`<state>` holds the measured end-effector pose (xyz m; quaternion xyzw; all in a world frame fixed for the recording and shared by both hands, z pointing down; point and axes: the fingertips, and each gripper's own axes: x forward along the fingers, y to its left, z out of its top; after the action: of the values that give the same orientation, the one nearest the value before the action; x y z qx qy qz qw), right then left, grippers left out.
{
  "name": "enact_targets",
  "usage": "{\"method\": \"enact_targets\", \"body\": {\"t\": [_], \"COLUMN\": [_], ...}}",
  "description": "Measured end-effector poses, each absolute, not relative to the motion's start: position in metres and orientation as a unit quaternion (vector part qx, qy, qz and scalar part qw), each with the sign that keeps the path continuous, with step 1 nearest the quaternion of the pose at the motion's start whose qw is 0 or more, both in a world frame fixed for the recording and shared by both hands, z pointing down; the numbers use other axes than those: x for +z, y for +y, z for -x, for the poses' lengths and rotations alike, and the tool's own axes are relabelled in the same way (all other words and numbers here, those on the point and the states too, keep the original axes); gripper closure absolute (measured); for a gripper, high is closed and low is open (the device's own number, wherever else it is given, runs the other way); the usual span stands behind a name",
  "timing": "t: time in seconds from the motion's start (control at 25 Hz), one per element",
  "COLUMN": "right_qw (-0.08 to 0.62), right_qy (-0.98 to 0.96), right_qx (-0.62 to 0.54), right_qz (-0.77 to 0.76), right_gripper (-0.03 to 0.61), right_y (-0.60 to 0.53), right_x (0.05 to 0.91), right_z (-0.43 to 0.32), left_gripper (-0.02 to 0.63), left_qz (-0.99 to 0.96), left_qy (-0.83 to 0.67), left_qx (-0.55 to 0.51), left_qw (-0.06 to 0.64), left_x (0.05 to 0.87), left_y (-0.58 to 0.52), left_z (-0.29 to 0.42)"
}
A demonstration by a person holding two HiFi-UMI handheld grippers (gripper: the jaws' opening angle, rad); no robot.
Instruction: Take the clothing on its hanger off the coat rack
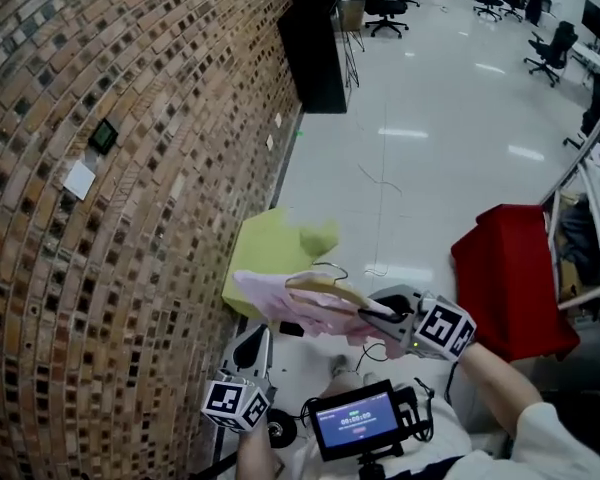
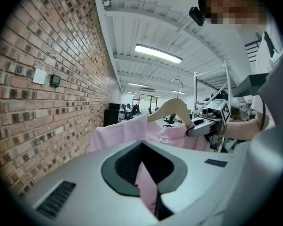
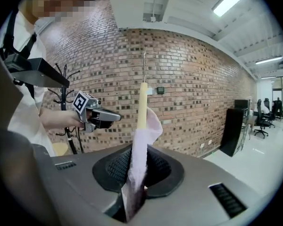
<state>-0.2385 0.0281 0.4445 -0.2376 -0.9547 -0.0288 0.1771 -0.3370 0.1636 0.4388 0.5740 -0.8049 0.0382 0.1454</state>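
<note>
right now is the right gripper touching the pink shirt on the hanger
Touching. The right gripper view shows the right gripper with its jaws shut on the pink shirt, just below the wooden hanger.

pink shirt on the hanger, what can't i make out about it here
- Head view: pink shirt lies bunched; right claw covers one end.
- Left gripper view: left claw hides its lower part.
- Right gripper view: hanger edge-on, shape unreadable.
- Coat rack: partly behind left claw.
</note>
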Motion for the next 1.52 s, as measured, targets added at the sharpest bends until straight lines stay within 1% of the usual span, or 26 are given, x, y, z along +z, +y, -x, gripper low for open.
{"method": "enact_targets", "body": {"t": [0.24, 0.6, 1.04, 1.24, 1.52], "right_qw": [0.164, 0.176, 0.168, 0.131, 0.134], "right_qy": [-0.97, -0.98, -0.986, -0.989, -0.983], "right_qx": [-0.026, -0.018, -0.005, 0.014, 0.032], "right_qz": [0.18, 0.094, -0.013, -0.069, -0.122], "right_gripper": [0.534, 0.534, 0.534, 0.534, 0.534], "right_y": [-0.017, -0.068, -0.085, -0.094, -0.102], "right_x": [0.426, 0.429, 0.434, 0.446, 0.45], "right_z": [0.236, 0.24, 0.233, 0.233, 0.22], "left_gripper": [0.606, 0.606, 0.606, 0.606, 0.606], "left_qz": [-0.62, -0.678, -0.74, -0.765, -0.793], "left_qy": [-0.772, -0.722, -0.661, -0.633, -0.598], "left_qx": [0.05, 0.062, 0.065, 0.066, 0.071], "left_qw": [0.132, 0.122, 0.105, 0.098, 0.096], "left_x": [0.423, 0.42, 0.433, 0.45, 0.452], "left_y": [0.104, 0.042, 0.014, 0.007, -0.008], "left_z": [0.357, 0.386, 0.404, 0.408, 0.401]}}
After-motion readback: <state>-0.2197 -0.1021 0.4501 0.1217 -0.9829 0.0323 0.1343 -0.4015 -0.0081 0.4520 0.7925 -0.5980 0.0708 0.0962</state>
